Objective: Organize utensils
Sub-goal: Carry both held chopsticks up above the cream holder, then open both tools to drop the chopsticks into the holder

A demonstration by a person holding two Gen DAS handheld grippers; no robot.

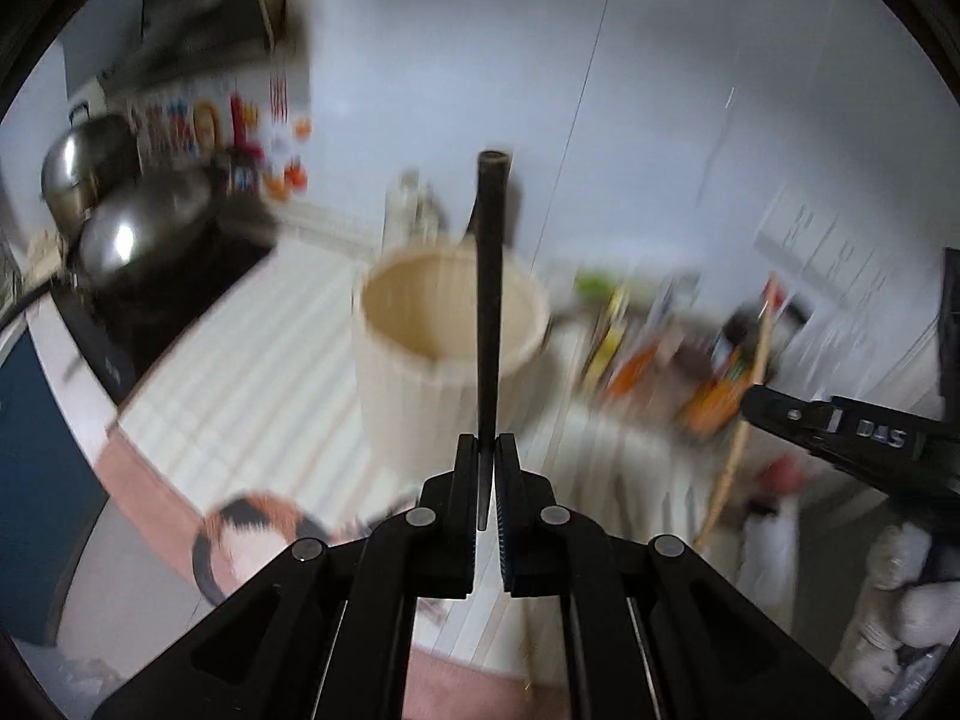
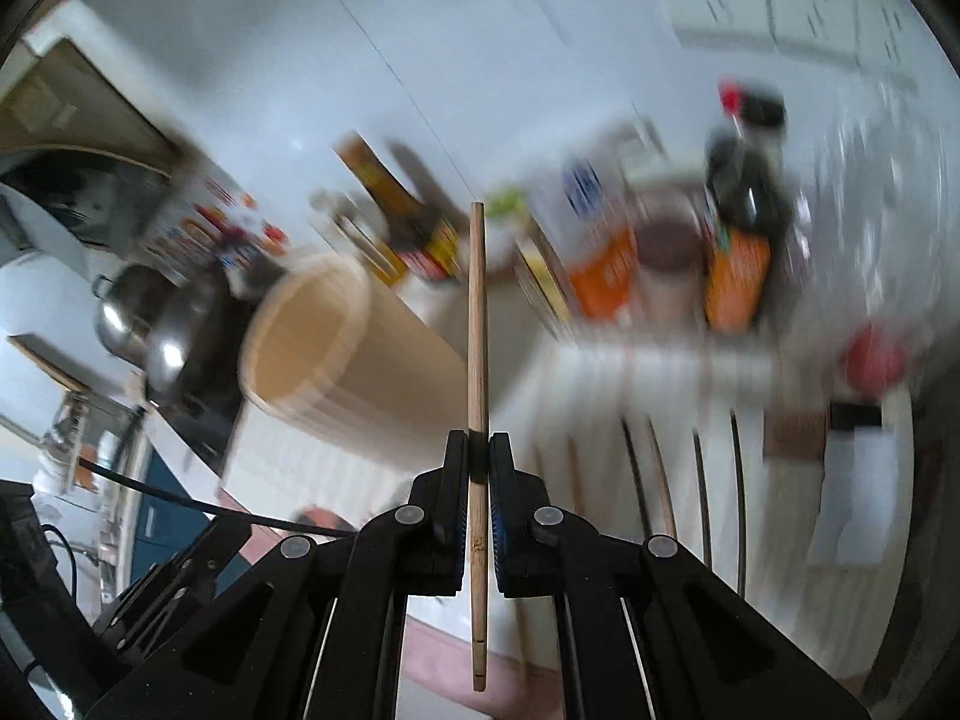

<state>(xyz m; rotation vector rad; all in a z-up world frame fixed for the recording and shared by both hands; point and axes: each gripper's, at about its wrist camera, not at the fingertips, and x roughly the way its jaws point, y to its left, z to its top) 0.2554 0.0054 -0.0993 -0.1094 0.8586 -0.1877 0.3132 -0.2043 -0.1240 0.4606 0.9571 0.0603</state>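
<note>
While both my tools hung above the striped mat point(image 1: 252, 360), the cream holder point(image 1: 450, 324) gaped at twelve o'clock, room open above its rim. My left gripper point(image 1: 487, 450) clamped a black chopstick point(image 1: 489, 300); my right gripper point(image 2: 478, 450) pinched a bamboo chopstick point(image 2: 477, 330). Bottles point(image 2: 738, 228) crowded two o'clock, so I judged a plumb drop best.

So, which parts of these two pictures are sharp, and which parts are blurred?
Left wrist view: the left gripper and the dark stick in its jaws are sharp; the beige holder, the pots and the bottles are smeared by motion. Right wrist view: the right gripper and its wooden chopstick are sharp; the background is streaked, and the fisheye bends the edges.
</note>
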